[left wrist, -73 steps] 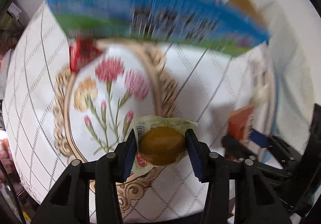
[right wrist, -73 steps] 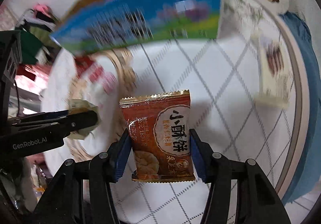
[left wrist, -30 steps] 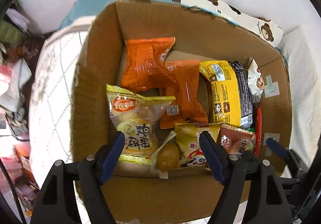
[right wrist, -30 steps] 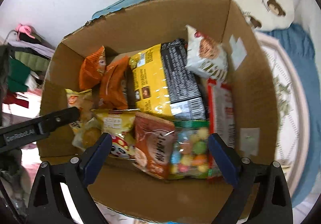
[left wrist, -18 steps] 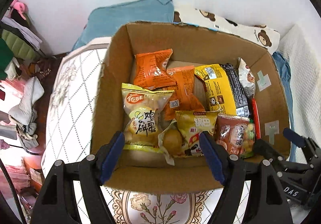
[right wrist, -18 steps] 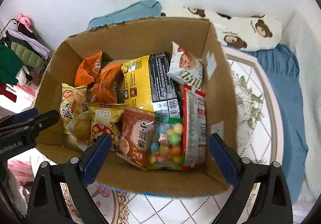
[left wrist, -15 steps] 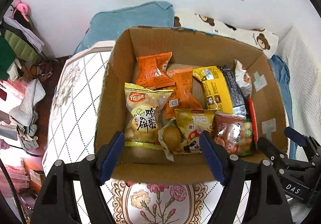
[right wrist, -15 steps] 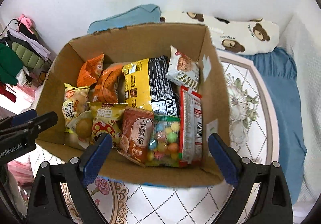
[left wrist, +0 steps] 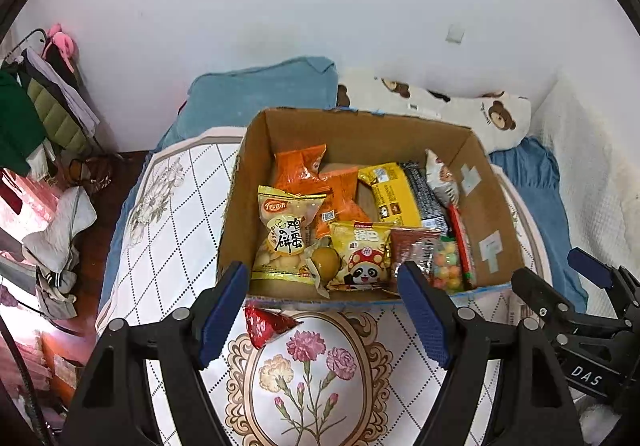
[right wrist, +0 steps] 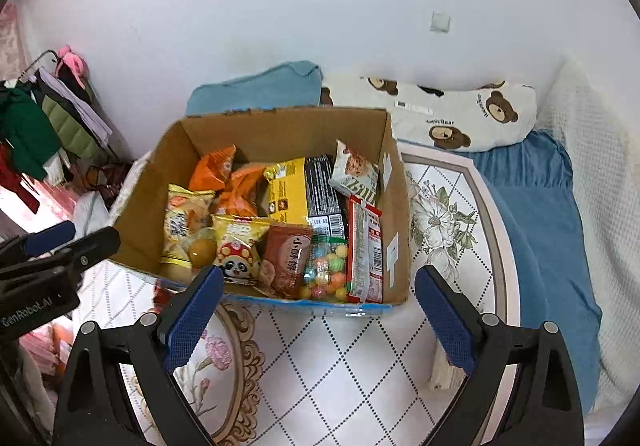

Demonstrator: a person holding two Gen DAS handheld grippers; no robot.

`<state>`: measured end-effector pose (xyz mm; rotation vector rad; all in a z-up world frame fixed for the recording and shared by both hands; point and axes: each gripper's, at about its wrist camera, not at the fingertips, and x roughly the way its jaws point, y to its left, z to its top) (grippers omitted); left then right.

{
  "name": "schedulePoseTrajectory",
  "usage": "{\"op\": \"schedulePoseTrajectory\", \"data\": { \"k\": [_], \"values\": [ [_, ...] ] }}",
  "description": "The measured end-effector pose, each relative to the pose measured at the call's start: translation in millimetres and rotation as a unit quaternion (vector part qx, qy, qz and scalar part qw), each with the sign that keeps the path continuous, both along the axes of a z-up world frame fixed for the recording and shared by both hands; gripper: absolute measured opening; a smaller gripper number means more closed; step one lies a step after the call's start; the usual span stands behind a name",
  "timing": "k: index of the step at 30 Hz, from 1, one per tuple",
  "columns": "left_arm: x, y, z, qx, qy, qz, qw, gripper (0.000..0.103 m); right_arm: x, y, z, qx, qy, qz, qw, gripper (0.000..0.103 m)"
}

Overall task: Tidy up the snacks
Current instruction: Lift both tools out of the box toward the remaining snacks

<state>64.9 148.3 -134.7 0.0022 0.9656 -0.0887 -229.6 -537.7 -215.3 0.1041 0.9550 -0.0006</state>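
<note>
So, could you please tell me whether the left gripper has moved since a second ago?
Yes. The left gripper has drawn back and up from the brown cardboard box, which now looks smaller, with the floral tablecloth showing before it.

Home bedroom: bear pillow (right wrist: 448, 118), clothes rack (right wrist: 48, 114), blue bedding (right wrist: 540, 206).

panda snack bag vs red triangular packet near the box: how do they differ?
Place: the panda snack bag sits inside the cardboard box among other snacks; the red triangular packet lies outside on the patterned cloth, by the box's front wall.
Look: the panda bag is yellow with a cartoon panda; the red packet is plain glossy red.
Size: the panda bag looks larger.
Shared: both are sealed and no tongs hold either.
</note>
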Motion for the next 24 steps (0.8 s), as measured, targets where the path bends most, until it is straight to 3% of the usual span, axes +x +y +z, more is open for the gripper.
{"op": "schedulePoseTrajectory", "data": {
  "k": [7,14,15,16,17,18,19,24],
  "values": [
    [-29.7,-3.8,21.2,-0.003,-0.041,0.001,0.9991,0.076,-32.0,3.3,30.8,0.001,-0.035,0.007,0.999,0.098],
    [-43.1,-3.3,22.9,-0.012,-0.048,0.006,0.9987,0.076,-52.2,2.2,40.5,0.019,-0.050,0.022,0.998,0.098],
    [-43.9,-4.5,21.4,-0.012,-0.047,0.008,0.9988,0.078,-53.8,-2.7,37.9,0.030,-0.049,0.021,0.998,0.098],
    [-42.7,-5.9,17.4,-0.011,-0.040,0.009,0.9991,0.093,-55.1,-9.4,34.0,0.043,-0.047,0.016,0.998,0.098],
    [-43.2,-6.5,14.8,-0.013,-0.036,0.009,0.9992,0.101,-56.2,-17.0,29.6,0.055,-0.044,0.012,0.997,0.091],
    [-42.4,-7.1,9.9,-0.015,-0.031,0.011,0.9993,0.101,-57.0,-26.8,22.9,0.064,-0.039,0.007,0.997,0.076],
    [-41.0,-8.6,3.8,-0.013,-0.025,0.016,0.9995,0.101,-56.1,-34.5,17.0,0.066,-0.030,-0.001,0.997,0.072],
    [-33.2,-22.1,-33.1,-0.005,0.012,0.024,0.9996,0.101,-49.1,-100.3,-27.7,0.074,0.023,-0.074,0.994,0.073]
  ]
}}
